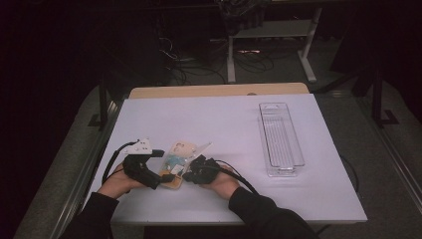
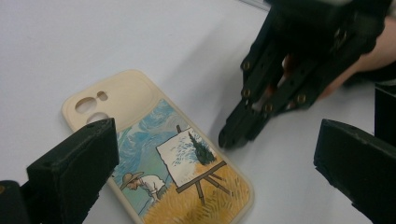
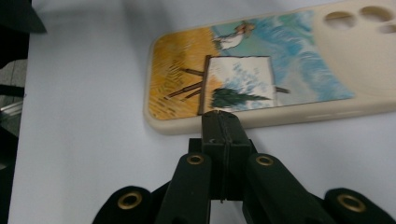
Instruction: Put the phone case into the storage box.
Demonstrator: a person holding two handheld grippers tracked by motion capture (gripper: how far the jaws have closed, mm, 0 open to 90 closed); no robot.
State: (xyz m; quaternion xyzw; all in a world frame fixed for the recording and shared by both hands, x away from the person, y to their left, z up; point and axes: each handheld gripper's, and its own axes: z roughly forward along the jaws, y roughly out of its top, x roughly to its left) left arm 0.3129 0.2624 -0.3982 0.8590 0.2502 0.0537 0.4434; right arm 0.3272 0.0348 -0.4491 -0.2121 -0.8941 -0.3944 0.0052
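A phone case [image 1: 175,164] with a painted scene of an artist at an easel lies flat on the white counter [image 1: 224,129], at its near left, between the 2 hand-held grippers. The left hand-held gripper [image 1: 155,181] sits at the case's near left; in the left gripper view its jaws stand wide apart, with the case's lower part between them and neither pad pressing on it. The right hand-held gripper [image 3: 219,116] has its jaws closed tight together on nothing, its tip at the long right edge of the case [image 3: 261,70]; whether it touches that edge cannot be told. A clear plastic tray [image 1: 280,139] stands well apart at the far right of the counter.
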